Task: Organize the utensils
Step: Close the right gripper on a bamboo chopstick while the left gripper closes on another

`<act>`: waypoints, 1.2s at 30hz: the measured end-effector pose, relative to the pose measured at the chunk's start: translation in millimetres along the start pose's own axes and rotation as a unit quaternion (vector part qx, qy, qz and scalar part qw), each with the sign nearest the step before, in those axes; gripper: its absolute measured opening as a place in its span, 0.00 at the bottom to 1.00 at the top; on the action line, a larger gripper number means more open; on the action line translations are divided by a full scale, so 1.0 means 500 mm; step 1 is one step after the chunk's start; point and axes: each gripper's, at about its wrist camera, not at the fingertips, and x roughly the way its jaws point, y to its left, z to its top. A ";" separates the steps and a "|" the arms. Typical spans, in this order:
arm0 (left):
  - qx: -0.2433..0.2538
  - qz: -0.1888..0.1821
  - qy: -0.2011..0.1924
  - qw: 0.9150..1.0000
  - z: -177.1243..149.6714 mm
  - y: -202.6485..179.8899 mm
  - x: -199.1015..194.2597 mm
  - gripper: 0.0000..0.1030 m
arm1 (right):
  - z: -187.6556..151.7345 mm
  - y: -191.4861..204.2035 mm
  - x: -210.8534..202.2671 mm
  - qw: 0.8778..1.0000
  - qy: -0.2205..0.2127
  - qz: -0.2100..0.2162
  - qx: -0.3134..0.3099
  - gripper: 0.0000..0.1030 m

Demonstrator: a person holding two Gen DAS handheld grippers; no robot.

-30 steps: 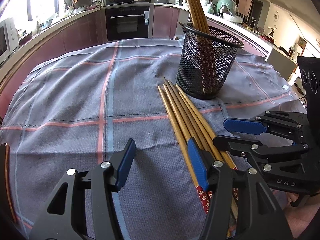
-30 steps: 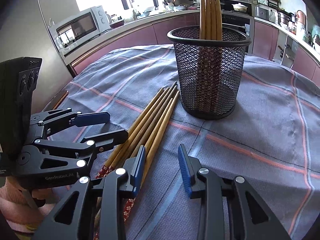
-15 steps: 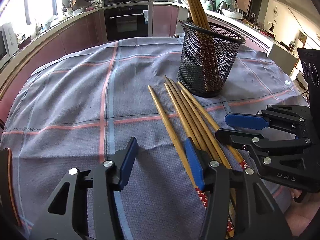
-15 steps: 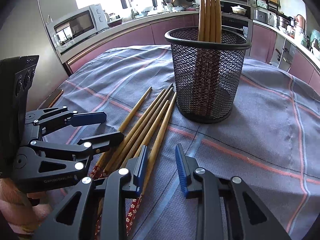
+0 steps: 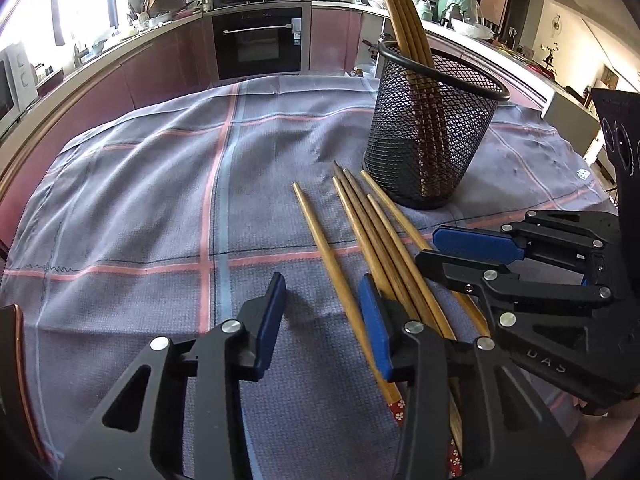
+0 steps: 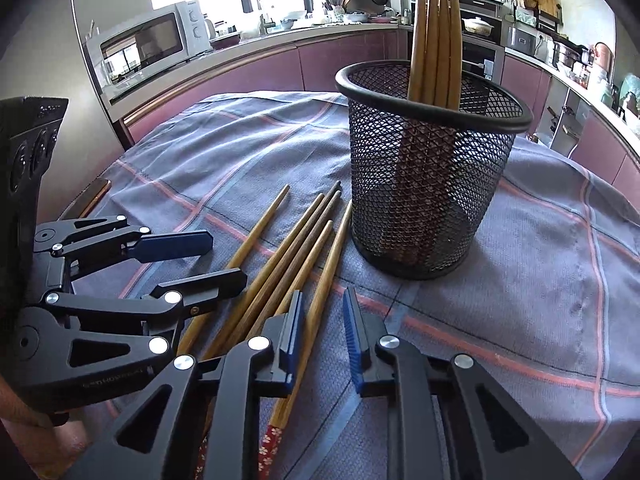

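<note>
Several wooden chopsticks (image 5: 384,236) lie on the grey checked cloth, tips toward a black mesh holder (image 5: 432,136) that stands upright with several chopsticks in it. One chopstick (image 5: 324,248) lies apart to the left of the bunch. My left gripper (image 5: 324,320) is open low over the cloth, its jaws on either side of that lone chopstick. My right gripper (image 6: 322,332) is open, its jaws astride the rightmost chopstick (image 6: 324,284) of the bunch (image 6: 280,268). The holder also shows in the right wrist view (image 6: 428,176).
The cloth-covered table (image 5: 140,200) reaches a wooden edge (image 5: 24,364) at the near left. Kitchen counters with an oven (image 5: 258,40) and a microwave (image 6: 148,44) stand behind.
One chopstick has been pushed left out of the bunch. Both grippers have moved forward toward the chopsticks and holder, and the left one now straddles the separated chopstick.
</note>
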 end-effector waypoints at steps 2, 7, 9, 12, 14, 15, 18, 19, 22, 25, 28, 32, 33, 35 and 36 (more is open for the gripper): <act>-0.007 -0.002 0.001 1.000 0.000 0.003 0.000 0.29 | 0.001 -0.004 0.000 1.000 0.000 0.002 0.005 0.07; -0.027 0.001 0.002 1.000 -0.002 0.011 -0.003 0.20 | -0.003 -0.013 -0.003 1.000 0.000 0.011 0.013 0.07; -0.032 -0.003 0.003 0.999 -0.003 0.014 -0.005 0.16 | -0.004 -0.018 -0.006 1.000 0.000 0.017 0.017 0.06; -0.034 -0.005 0.004 0.999 -0.007 0.014 -0.007 0.14 | -0.006 -0.026 -0.010 0.999 0.000 0.025 0.023 0.06; -0.035 -0.006 0.004 0.999 -0.008 0.013 -0.008 0.14 | -0.008 -0.028 -0.013 0.999 -0.001 0.027 0.026 0.05; -0.034 -0.006 0.004 0.999 -0.009 0.013 -0.008 0.13 | -0.008 -0.030 -0.015 0.999 -0.002 0.029 0.027 0.05; -0.033 -0.008 0.005 0.999 -0.012 0.011 -0.009 0.12 | -0.011 -0.033 -0.020 0.999 -0.002 0.032 0.027 0.05; -0.033 -0.008 0.005 0.999 -0.013 0.011 -0.010 0.12 | -0.013 -0.033 -0.020 0.999 -0.001 0.032 0.027 0.05; -0.029 -0.006 0.006 1.000 -0.014 0.010 -0.010 0.13 | -0.015 -0.033 -0.016 0.999 0.004 0.029 0.026 0.06; -0.025 -0.003 0.006 1.000 -0.013 0.009 -0.009 0.14 | -0.010 -0.028 -0.013 1.000 0.004 0.022 0.021 0.07; -0.019 0.000 0.006 1.000 -0.011 0.007 -0.006 0.15 | -0.004 -0.016 -0.005 1.000 0.003 0.007 0.007 0.08; -0.018 0.002 0.007 1.000 -0.007 0.006 -0.004 0.15 | -0.002 -0.014 -0.002 1.000 0.002 0.004 0.000 0.05; -0.020 0.003 0.007 1.000 -0.007 0.007 -0.004 0.13 | -0.002 -0.014 -0.002 1.000 0.002 0.005 0.000 0.05; -0.025 0.004 0.006 1.000 -0.008 0.010 -0.005 0.12 | -0.004 -0.016 -0.005 1.000 0.002 0.007 0.002 0.05; -0.026 0.006 0.004 1.000 -0.009 0.011 -0.006 0.11 | -0.006 -0.018 -0.007 1.000 0.001 0.009 0.004 0.05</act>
